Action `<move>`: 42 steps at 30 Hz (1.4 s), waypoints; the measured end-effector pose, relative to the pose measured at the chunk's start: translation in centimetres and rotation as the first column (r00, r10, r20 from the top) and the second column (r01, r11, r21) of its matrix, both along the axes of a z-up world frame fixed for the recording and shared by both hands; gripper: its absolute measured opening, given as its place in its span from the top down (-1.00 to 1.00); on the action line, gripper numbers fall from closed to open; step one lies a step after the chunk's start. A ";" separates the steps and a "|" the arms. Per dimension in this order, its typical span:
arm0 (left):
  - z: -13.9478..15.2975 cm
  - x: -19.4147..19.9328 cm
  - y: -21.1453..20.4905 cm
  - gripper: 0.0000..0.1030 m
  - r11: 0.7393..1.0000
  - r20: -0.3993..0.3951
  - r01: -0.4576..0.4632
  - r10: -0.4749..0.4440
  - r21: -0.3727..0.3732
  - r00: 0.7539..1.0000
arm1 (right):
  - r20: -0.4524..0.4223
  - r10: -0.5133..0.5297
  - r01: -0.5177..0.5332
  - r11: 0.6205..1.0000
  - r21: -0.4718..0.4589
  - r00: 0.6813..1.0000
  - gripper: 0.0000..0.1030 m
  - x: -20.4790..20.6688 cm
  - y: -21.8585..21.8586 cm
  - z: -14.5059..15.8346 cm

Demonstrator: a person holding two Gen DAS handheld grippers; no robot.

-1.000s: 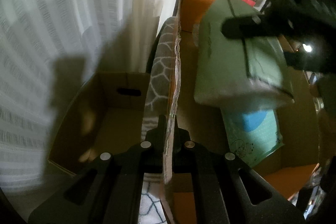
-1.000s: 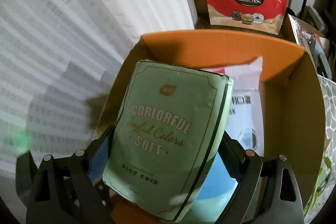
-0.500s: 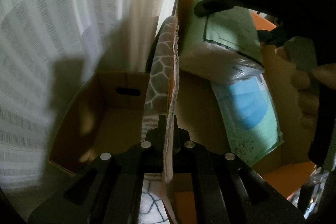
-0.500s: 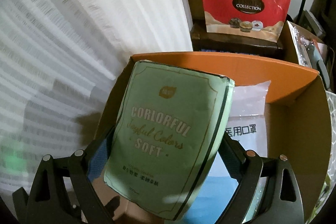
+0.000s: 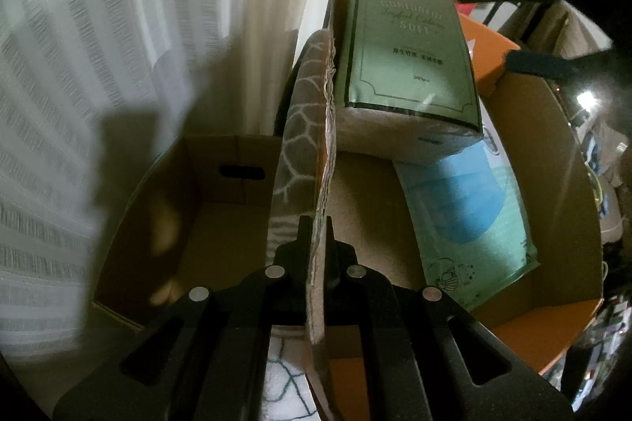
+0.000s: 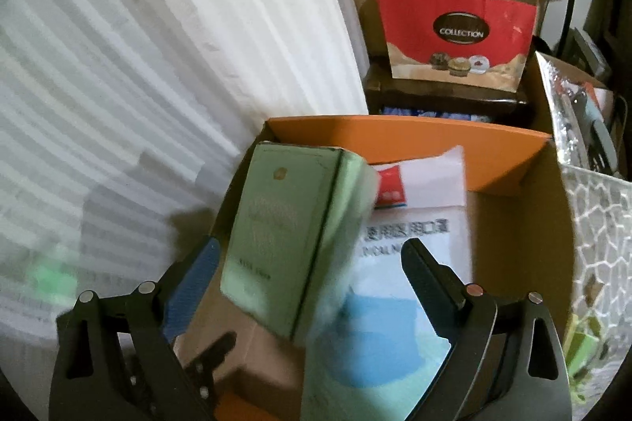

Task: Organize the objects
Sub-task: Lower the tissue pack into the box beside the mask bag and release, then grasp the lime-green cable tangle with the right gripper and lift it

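A green tissue pack (image 5: 407, 57) (image 6: 292, 235) lies inside the orange cardboard box (image 6: 395, 136), leaning on its left side and partly over a blue-and-green face mask pack (image 5: 466, 207) (image 6: 379, 342). My right gripper (image 6: 312, 263) is open, its fingers spread on either side of the tissue pack and apart from it; it also shows in the left wrist view (image 5: 513, 22). My left gripper (image 5: 318, 227) is shut on the upright patterned flap (image 5: 312, 128) of the orange box.
An empty brown cardboard box (image 5: 205, 207) sits to the left of the flap. White curtains (image 6: 158, 46) hang on the left. A red gift bag (image 6: 454, 34) and stacked boxes stand behind the orange box. A white bag (image 6: 426, 184) lies in the box.
My right gripper has opened and let go of the tissue pack, which has dropped into the orange box. My left gripper has stayed shut on the flap.
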State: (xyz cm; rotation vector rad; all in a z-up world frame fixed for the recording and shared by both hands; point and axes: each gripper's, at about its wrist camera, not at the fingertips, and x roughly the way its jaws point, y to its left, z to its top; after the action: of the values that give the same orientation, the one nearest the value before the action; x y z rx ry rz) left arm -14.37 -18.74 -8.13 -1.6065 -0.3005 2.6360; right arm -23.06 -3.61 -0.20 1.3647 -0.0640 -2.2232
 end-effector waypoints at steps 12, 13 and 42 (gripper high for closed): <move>0.2 0.2 0.4 0.95 1.000 0.002 -0.004 0.004 -0.019 1.000 | -0.107 0.008 -0.006 1.000 0.022 0.994 -0.84 3.7 7.9 3.6; 0.2 0.2 0.4 0.95 1.000 0.003 -0.005 0.005 -0.018 1.000 | -0.107 0.003 -0.001 1.000 0.018 0.994 -0.84 4.0 8.6 3.8; -0.3 -0.3 -0.5 0.95 1.000 0.009 -0.007 0.007 -0.023 1.000 | -0.012 -0.165 0.165 0.985 0.055 0.986 -0.84 7.3 25.0 -2.6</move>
State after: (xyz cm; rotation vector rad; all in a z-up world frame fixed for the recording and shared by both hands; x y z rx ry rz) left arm -14.72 -19.21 -8.45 -1.6279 -0.2776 2.6480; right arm -15.77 21.42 -2.77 1.4263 -0.1175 -2.3831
